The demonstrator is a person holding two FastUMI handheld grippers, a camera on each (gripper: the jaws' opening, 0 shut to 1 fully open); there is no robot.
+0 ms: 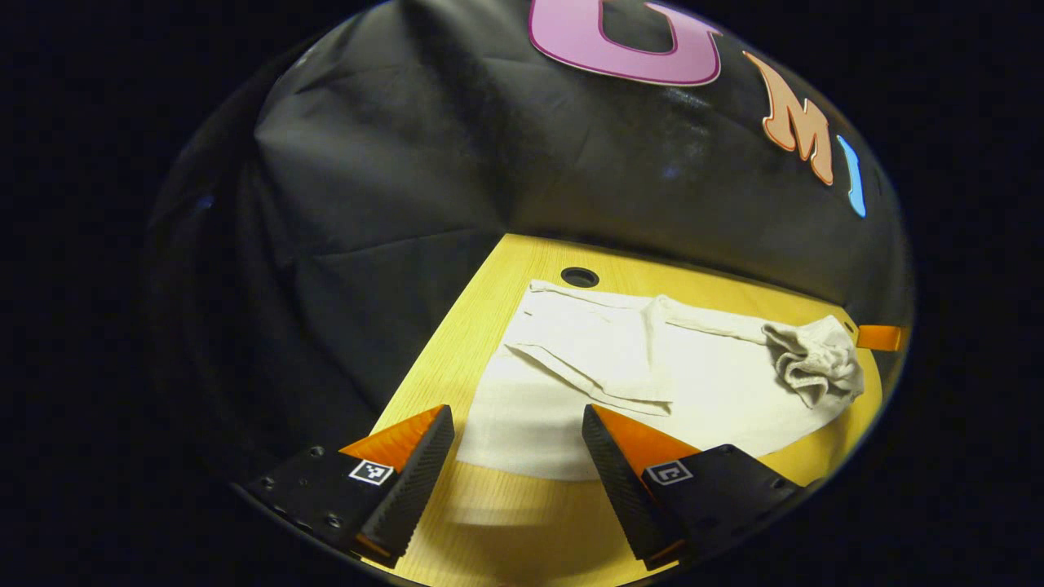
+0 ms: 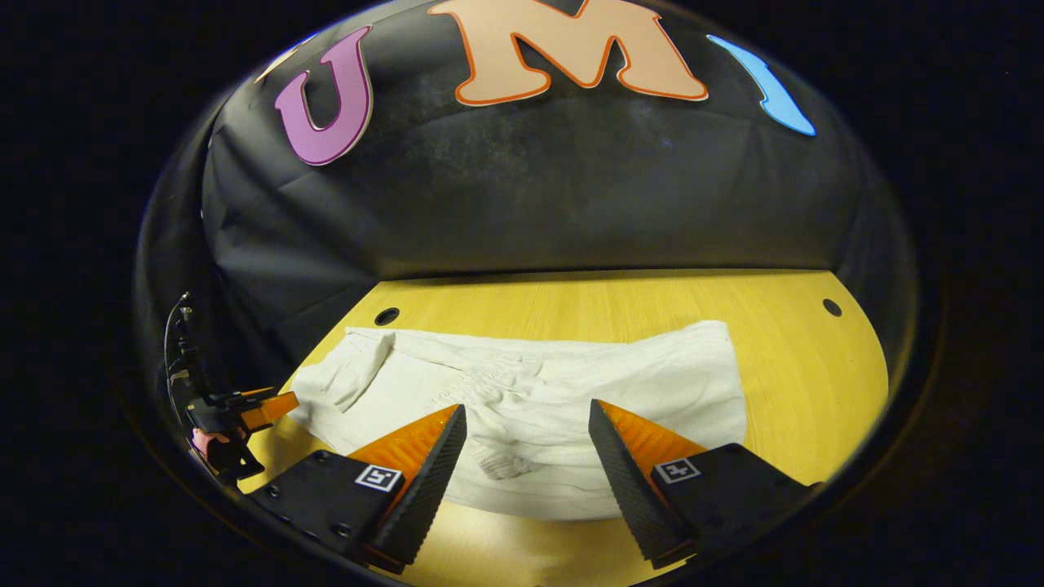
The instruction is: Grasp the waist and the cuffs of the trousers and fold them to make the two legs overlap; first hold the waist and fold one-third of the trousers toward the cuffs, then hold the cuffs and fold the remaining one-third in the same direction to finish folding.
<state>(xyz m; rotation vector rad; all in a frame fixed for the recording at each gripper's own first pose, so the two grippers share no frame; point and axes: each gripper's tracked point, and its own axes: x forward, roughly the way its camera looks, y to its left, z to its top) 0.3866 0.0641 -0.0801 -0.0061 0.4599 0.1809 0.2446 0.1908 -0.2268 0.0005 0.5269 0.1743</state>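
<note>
White trousers (image 1: 571, 367) lie flat on the wooden table (image 1: 457, 326). One leg end is folded over near the middle, and a bunched, gathered part (image 1: 816, 359) lies at the right. My left gripper (image 1: 518, 456) is open just short of the cloth's near edge, holding nothing. In the right gripper view the trousers (image 2: 555, 391) stretch across the table (image 2: 799, 359), with a crumpled, gathered patch (image 2: 489, 379) just ahead of my open right gripper (image 2: 526, 465), which hovers over the cloth's near edge. The left gripper (image 2: 253, 412) shows far left, held by a hand (image 2: 205, 442). The right gripper's fingertip (image 1: 877, 337) pokes in beside the bunched part.
Black cloth walls close the booth behind and to the left of the table. Round holes sit in the tabletop (image 1: 580, 276) (image 2: 387, 315) (image 2: 831, 307). Bare wood lies to the right of the trousers in the right gripper view.
</note>
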